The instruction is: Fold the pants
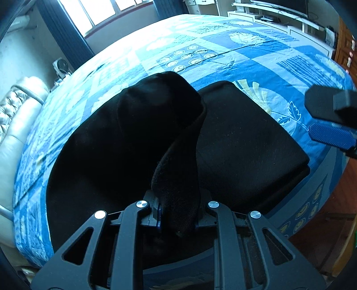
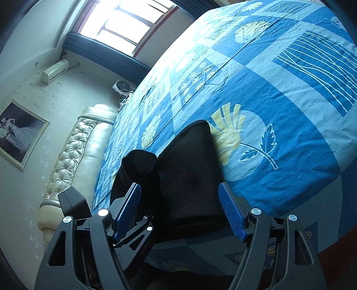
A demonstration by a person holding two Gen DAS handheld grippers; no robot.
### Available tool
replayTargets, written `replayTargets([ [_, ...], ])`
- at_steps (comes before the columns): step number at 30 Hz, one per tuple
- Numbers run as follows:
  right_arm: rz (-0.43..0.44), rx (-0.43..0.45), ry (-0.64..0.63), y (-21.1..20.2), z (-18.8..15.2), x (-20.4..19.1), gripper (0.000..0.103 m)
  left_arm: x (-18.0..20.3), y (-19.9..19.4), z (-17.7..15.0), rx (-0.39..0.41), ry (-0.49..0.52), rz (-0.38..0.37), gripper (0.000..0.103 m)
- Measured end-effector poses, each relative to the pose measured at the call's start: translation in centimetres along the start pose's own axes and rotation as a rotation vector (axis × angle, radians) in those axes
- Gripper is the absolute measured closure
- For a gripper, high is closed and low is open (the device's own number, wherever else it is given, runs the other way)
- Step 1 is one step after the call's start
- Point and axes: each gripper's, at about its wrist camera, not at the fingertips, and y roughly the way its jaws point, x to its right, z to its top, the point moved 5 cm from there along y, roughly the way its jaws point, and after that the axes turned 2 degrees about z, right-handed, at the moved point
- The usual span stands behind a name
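Black pants [image 1: 241, 142] lie partly folded on the blue patterned bed [image 1: 223, 62], near its front edge. My left gripper [image 1: 178, 218] is shut on a bunched end of the pants and holds it lifted, so the cloth arches up over the flat part. My right gripper [image 2: 183, 212] is open and empty, its blue pads [image 2: 232, 214] spread above the folded pants [image 2: 191, 178]. The right gripper also shows in the left wrist view [image 1: 332, 120] at the far right, off the pants' right edge. The left gripper shows in the right wrist view [image 2: 136, 232] under the raised cloth.
A cream tufted headboard [image 2: 73, 156] runs along the bed's left side. A window [image 2: 125, 20], an air conditioner [image 2: 54, 71] and a framed picture [image 2: 20, 131] are on the walls. White shelving [image 1: 279, 17] stands beyond the bed. Wooden floor [image 1: 323, 234] lies at the right.
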Motion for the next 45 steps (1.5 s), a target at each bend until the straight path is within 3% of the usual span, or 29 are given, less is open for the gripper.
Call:
replayTargets([
  [8,-0.027,0.004,-0.006,-0.5,0.0,-0.1,0.031,0.4,0.0,0.0,0.014,0.035,0.036,0.083],
  [12,-0.04,0.005,-0.009,-0.7,0.1,-0.1,0.031,0.8,-1.1,0.0,0.042,0.041,0.014,0.074],
  [13,-0.043,0.006,-0.012,-0.8,0.0,-0.1,0.031,0.9,-1.7,-0.1,0.057,0.043,0.007,0.068],
  [16,-0.048,0.005,-0.015,-1.0,0.1,-0.3,0.031,1.1,-3.6,0.0,0.096,0.028,-0.025,0.024],
  [20,-0.036,-0.008,-0.012,-1.0,0.0,-0.7,0.031,-0.5,-6.4,-0.4,0.106,-0.035,-0.141,0.015],
  [24,-0.013,-0.05,-0.034,0.2,-0.5,-2.0,0.031,-4.6,-8.0,-1.4,0.121,-0.119,-0.157,0.011],
  [30,0.017,-0.135,-0.055,3.6,-0.7,-4.0,0.031,-14.2,-5.9,-4.9,0.03,-0.345,-0.185,0.011],
  [35,-0.026,-0.186,-0.093,7.3,-0.5,-4.9,0.031,-20.5,-3.4,-9.2,-0.029,-0.461,-0.126,0.011],
  [39,-0.035,-0.239,-0.1,10.1,-1.1,-5.2,0.031,-23.1,-1.8,-11.9,-0.074,-0.519,-0.119,0.011],
  [44,0.0,-0.324,-0.143,12.8,-3.1,-7.0,0.031,-23.8,-1.6,-13.1,-0.057,-0.536,-0.131,0.011],
  [45,-0.021,-0.327,-0.172,13.2,-3.5,-7.3,0.041,-23.7,-1.6,-13.1,-0.052,-0.529,-0.126,0.011],
])
